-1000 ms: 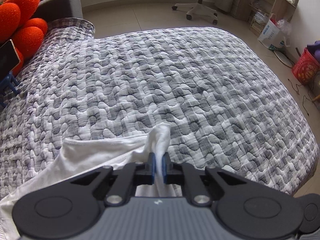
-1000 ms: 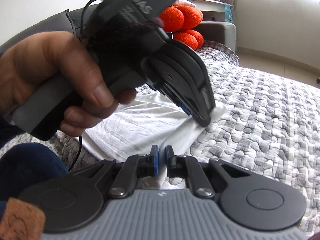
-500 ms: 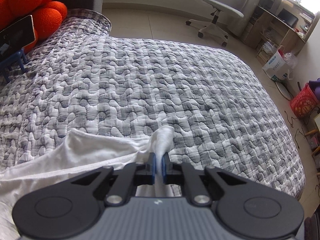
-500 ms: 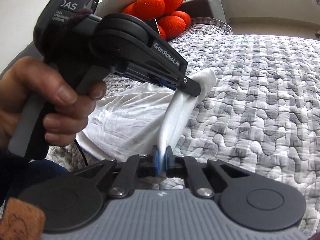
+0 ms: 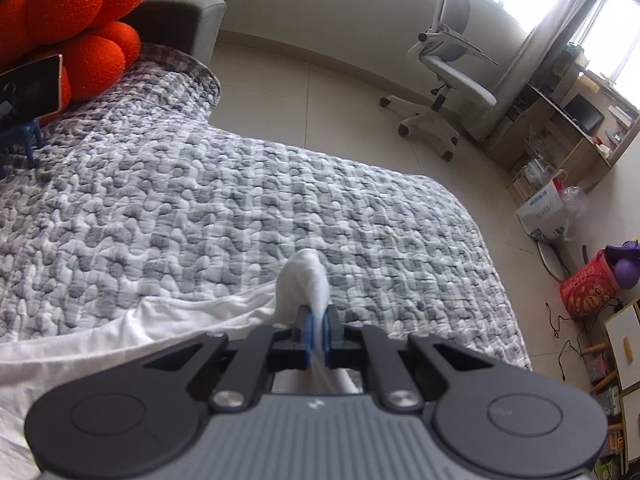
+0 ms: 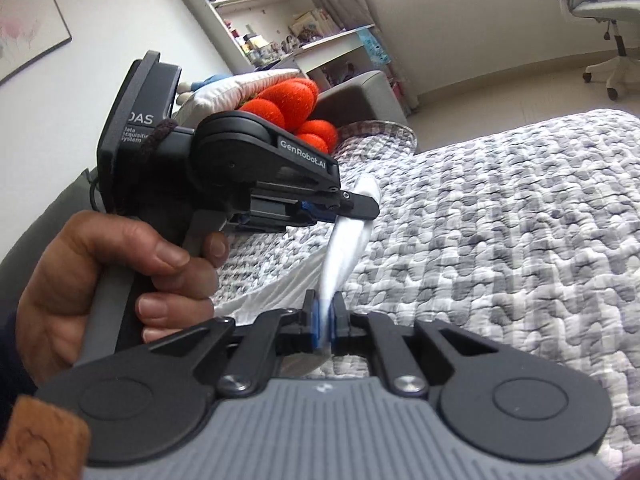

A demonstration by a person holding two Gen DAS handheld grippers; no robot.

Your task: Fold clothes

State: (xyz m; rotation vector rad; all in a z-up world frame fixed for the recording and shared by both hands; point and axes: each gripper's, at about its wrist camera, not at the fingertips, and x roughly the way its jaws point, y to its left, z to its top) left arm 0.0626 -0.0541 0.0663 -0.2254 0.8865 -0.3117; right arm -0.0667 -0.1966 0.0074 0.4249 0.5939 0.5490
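Left gripper (image 5: 316, 330) pinches a bunched white garment (image 5: 304, 284) edge, lifted off the quilt (image 5: 240, 216). Right gripper (image 6: 324, 326) pinches the same cloth just below; a taut strip runs between the two. Rest of garment trails on quilt. Hand (image 6: 116, 280) grips the left tool. Orange cushions (image 5: 72, 20) behind.

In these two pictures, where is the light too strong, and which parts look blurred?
Left wrist view: the window is blown out white; the quilt is slightly smeared. Right wrist view: the white garment between the grippers is blurred, and straight walls bend from the fisheye lens.
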